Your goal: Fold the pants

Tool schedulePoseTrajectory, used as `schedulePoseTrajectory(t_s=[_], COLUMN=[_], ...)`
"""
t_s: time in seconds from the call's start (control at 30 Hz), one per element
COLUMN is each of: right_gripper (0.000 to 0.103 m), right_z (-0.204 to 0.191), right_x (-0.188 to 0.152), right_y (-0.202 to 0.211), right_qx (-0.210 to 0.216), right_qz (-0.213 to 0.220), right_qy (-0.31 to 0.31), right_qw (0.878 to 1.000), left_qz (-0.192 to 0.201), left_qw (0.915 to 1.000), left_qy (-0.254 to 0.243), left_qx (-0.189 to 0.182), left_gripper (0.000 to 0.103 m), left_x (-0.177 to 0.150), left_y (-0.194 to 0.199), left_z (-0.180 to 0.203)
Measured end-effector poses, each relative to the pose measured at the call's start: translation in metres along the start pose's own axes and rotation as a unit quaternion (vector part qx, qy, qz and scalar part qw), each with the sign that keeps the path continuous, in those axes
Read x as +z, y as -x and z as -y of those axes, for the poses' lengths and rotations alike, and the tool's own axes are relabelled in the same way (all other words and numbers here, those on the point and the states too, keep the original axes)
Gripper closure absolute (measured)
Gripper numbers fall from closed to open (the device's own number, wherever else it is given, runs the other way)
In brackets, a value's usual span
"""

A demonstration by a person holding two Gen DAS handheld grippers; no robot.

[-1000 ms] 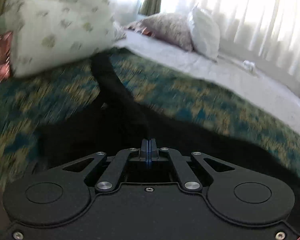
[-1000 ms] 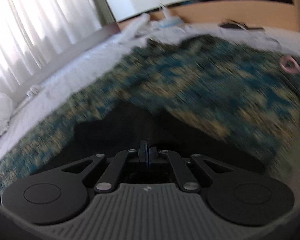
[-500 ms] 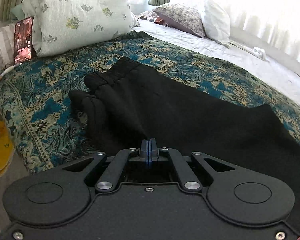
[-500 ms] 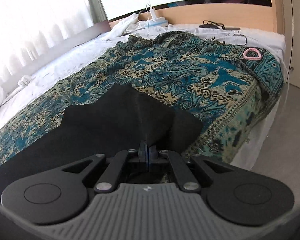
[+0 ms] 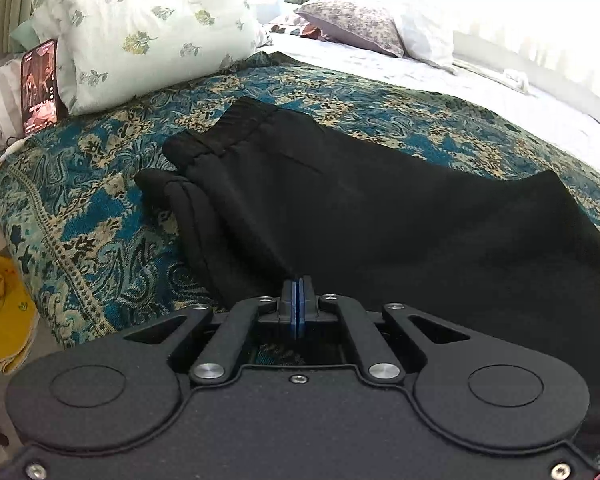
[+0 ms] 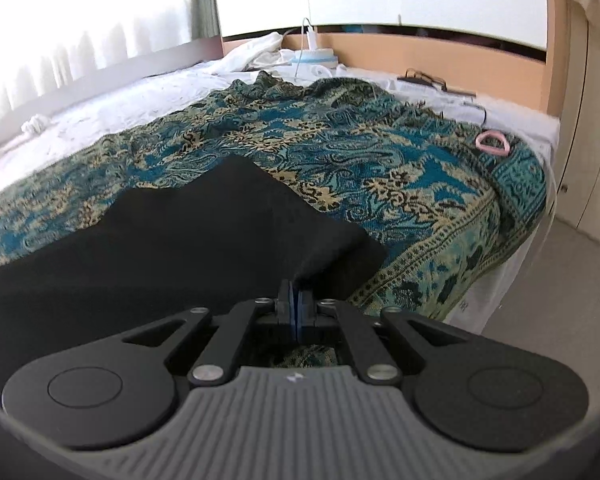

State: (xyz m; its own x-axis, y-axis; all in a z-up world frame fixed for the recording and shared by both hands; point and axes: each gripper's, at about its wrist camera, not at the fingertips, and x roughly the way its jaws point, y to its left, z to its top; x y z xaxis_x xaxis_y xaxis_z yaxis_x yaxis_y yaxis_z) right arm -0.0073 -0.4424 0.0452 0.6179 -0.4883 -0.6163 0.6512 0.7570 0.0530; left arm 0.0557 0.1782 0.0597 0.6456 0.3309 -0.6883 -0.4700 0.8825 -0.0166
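Observation:
Black pants (image 5: 380, 216) lie across a blue and gold patterned bedspread (image 5: 80, 216). The waistband (image 5: 228, 128) is at the far left in the left wrist view; the leg end (image 6: 260, 208) shows in the right wrist view. My left gripper (image 5: 297, 284) is shut on the near edge of the pants by the waist end. My right gripper (image 6: 296, 286) is shut on the near edge of the pants at the leg end, with cloth pulled up to the pads.
Floral pillows (image 5: 140, 28) and a phone (image 5: 40, 84) stand at the head of the bed. A yellow cloth (image 5: 0, 300) lies on the floor at left. A pink ring (image 6: 492, 142) lies near the bedspread's far corner. The bed edge and floor (image 6: 560, 280) are at right.
Both views were blurred a second ago and are steady now. The pants have settled flat on the bedspread and both grippers have drawn back toward the near bed edge, still shut on the cloth.

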Motion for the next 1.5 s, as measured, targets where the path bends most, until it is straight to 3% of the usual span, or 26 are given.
schedulePoseTrajectory(t_s=[0.3,0.47,0.5,0.53,0.8,0.83,0.9,0.97,1.07,1.13,1.2,1.3,1.43,1.47,1.5], right_gripper=[0.098,0.095,0.082,0.080,0.078,0.075,0.053,0.051,0.049,0.040,0.031,0.025,0.025,0.030,0.041], right_z=[0.000,0.024,0.030,0.035,0.052,0.056,0.064,0.075,0.086,0.088,0.089,0.080,0.066,0.063,0.060], right_x=[-0.008,-0.002,-0.002,-0.001,0.000,0.000,-0.002,-0.005,-0.010,-0.010,-0.009,-0.005,-0.001,-0.001,-0.001], right_y=[0.010,0.013,0.011,0.009,0.009,0.011,0.016,0.019,0.020,0.019,0.011,0.003,-0.009,-0.011,-0.014], right_qx=[-0.013,-0.002,0.003,0.006,0.016,0.016,0.001,-0.005,0.029,0.055,0.107,0.124,0.145,0.146,0.145], right_qz=[0.019,0.012,0.009,0.007,0.033,0.048,0.080,0.096,0.097,0.085,0.053,0.028,0.015,0.014,0.014], right_qy=[0.020,-0.038,-0.051,-0.060,-0.096,-0.111,-0.143,-0.178,-0.204,-0.205,-0.202,-0.177,-0.156,-0.152,-0.149], right_qw=[1.000,0.999,0.999,0.998,0.995,0.992,0.986,0.979,0.974,0.973,0.972,0.976,0.977,0.977,0.978], left_qz=[0.001,-0.003,-0.005,-0.006,-0.013,-0.013,-0.012,-0.011,-0.010,-0.009,-0.008,-0.007,-0.004,-0.004,-0.004], left_qw=[1.0000,1.0000,1.0000,1.0000,0.9999,0.9998,0.9998,0.9998,0.9998,0.9997,0.9997,0.9997,0.9995,0.9995,0.9995], left_qy=[-0.002,0.000,0.001,0.001,0.003,0.001,-0.003,-0.004,-0.005,-0.006,-0.006,-0.007,-0.014,-0.016,-0.016], left_qx=[0.000,0.004,0.004,0.005,0.010,0.012,0.015,0.017,0.019,0.020,0.020,0.022,0.027,0.028,0.028], left_gripper=[0.100,0.099,0.099,0.099,0.098,0.098,0.098,0.098,0.098,0.098,0.098,0.098,0.098,0.098,0.098], left_x=[0.000,0.003,0.003,0.004,0.008,0.008,0.007,0.007,0.006,0.006,0.006,0.006,0.004,0.004,0.004], left_y=[-0.003,-0.005,-0.005,-0.006,-0.007,-0.007,-0.008,-0.009,-0.009,-0.010,-0.010,-0.010,-0.010,-0.010,-0.010], left_z=[-0.004,-0.005,-0.005,-0.006,-0.007,-0.007,-0.006,-0.005,-0.005,-0.004,-0.004,-0.004,-0.002,-0.001,-0.001])
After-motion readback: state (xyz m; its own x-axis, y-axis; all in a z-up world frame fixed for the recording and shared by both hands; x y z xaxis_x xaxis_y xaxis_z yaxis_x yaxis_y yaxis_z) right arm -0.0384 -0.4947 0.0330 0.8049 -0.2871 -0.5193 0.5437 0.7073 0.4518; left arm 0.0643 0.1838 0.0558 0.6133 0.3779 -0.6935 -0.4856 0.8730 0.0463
